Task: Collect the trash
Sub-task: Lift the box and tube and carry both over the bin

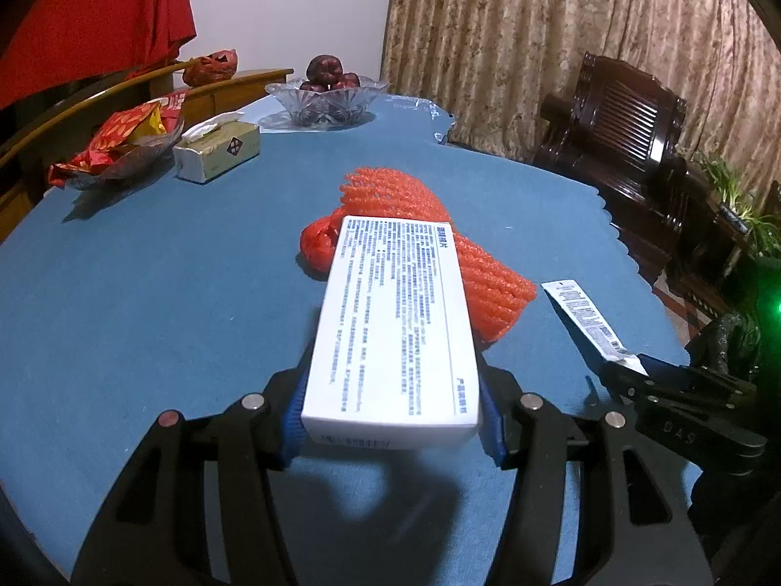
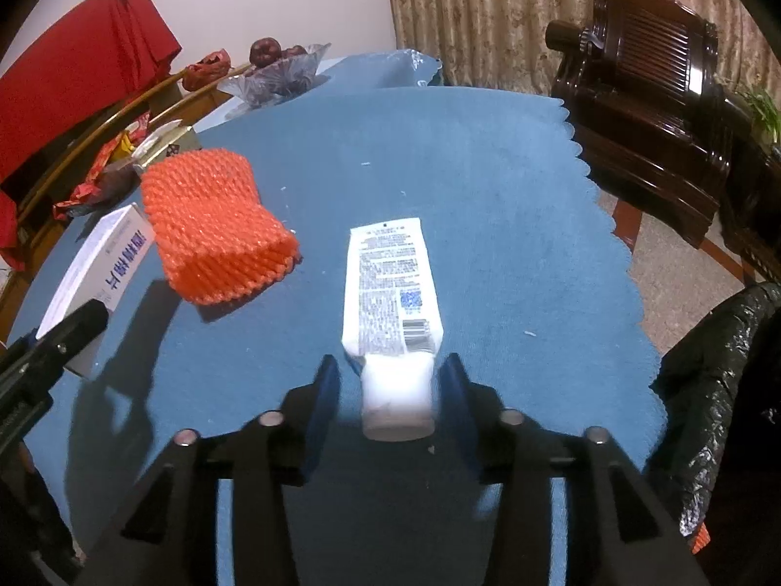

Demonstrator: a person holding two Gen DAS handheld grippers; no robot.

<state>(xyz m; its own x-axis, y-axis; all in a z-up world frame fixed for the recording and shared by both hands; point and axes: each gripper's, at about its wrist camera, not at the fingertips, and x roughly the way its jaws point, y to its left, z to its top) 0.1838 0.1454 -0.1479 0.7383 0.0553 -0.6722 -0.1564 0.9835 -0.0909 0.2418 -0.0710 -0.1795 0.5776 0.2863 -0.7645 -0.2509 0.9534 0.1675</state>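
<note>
A: Trash, item one: the white printed box (image 1: 390, 332), clamped at its near end between the blue pads of the left gripper (image 1: 390, 420) and held clear above the blue tablecloth (image 1: 171, 293), its shadow falling on the cloth beneath.

B: And item two?

A: The white tube (image 2: 390, 288), cap end towards the camera, lying between the fingers of the right gripper (image 2: 390, 390). The jaws stand apart; a strip of cloth shows between the left pad and the cap. On the right side the pad is close against the cap, and contact cannot be told.

B: What lies beside these?

A: An orange foam net sleeve (image 2: 219, 234), resting on the cloth between the box and the tube, partly hidden behind the box in the left wrist view.

B: Further out?

A: Along the far left of the table: a tissue pack (image 1: 217, 151), a glass dish of red wrappers (image 1: 117, 146), and a cut-glass bowl of dark red fruit (image 1: 327, 97). A black plastic bag (image 2: 722, 390) hangs off the table's right edge. Behind stand a dark wooden armchair (image 2: 649, 83), a patterned curtain (image 1: 537, 39) and a red cloth (image 2: 73, 63).
</note>
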